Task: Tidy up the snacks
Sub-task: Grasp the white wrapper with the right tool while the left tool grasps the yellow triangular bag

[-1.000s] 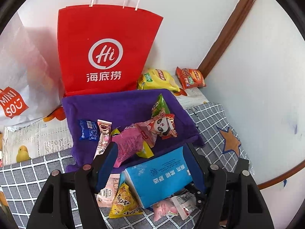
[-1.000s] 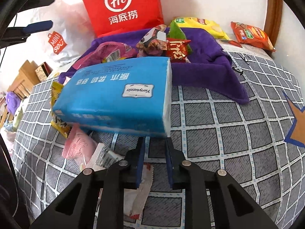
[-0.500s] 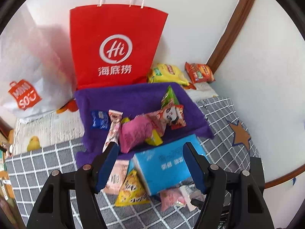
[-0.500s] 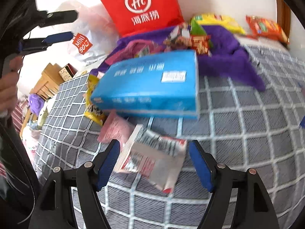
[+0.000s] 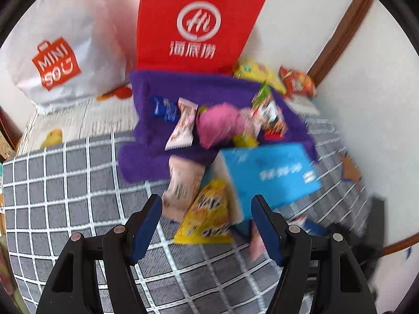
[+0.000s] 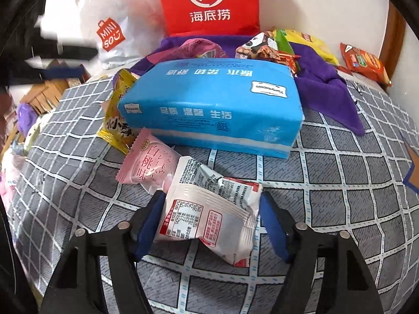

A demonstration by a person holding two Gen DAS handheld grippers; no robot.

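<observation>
Two bags [image 6: 209, 2], one tissue pack [image 6: 212, 104]

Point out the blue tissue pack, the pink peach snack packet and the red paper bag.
blue tissue pack [image 6: 209, 104]: right wrist view, front face.
pink peach snack packet [image 6: 146, 163]: right wrist view, printed centre.
red paper bag [image 5: 199, 23]: left wrist view, white logo.

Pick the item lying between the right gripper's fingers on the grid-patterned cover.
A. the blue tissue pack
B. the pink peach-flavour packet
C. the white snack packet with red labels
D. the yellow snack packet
C: the white snack packet with red labels lies between the closing jaws of the right gripper; the blue tissue pack sits farther back, with the pink and yellow packets off to the left.
</observation>
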